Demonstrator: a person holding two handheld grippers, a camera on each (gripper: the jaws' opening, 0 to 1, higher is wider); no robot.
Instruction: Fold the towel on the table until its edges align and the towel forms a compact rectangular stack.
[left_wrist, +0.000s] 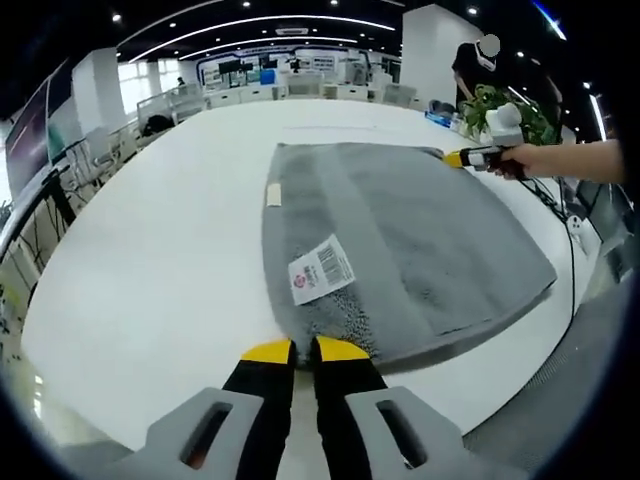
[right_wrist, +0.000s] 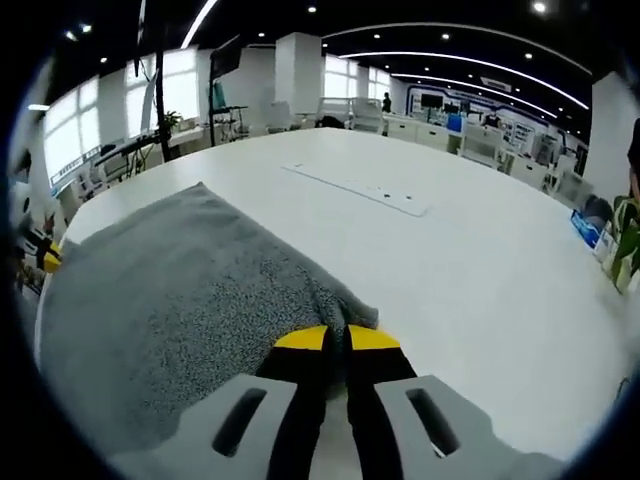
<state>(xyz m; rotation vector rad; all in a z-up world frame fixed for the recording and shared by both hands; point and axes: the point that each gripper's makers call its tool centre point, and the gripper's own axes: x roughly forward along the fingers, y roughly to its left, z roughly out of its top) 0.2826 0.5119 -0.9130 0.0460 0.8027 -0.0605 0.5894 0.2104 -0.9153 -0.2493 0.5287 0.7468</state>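
Observation:
A grey towel (left_wrist: 420, 240) lies flat on the white table (left_wrist: 150, 250), with a white barcode label (left_wrist: 320, 270) near its close edge and a small tag (left_wrist: 274, 194) further along. My left gripper (left_wrist: 305, 350) is shut on the towel's near corner. My right gripper (left_wrist: 478, 157), held by a hand, pinches the far corner. In the right gripper view the towel (right_wrist: 170, 300) spreads to the left, and the right gripper (right_wrist: 337, 337) is shut on its bunched corner. The left gripper (right_wrist: 45, 255) peeks in at the towel's far left edge.
A potted plant (left_wrist: 500, 105) and a person (left_wrist: 480, 60) stand at the table's far right. A cable (left_wrist: 572, 235) runs along the right edge. A flush panel (right_wrist: 360, 190) sits mid-table. Bare white tabletop (right_wrist: 480, 280) stretches beyond the towel; office desks line the background.

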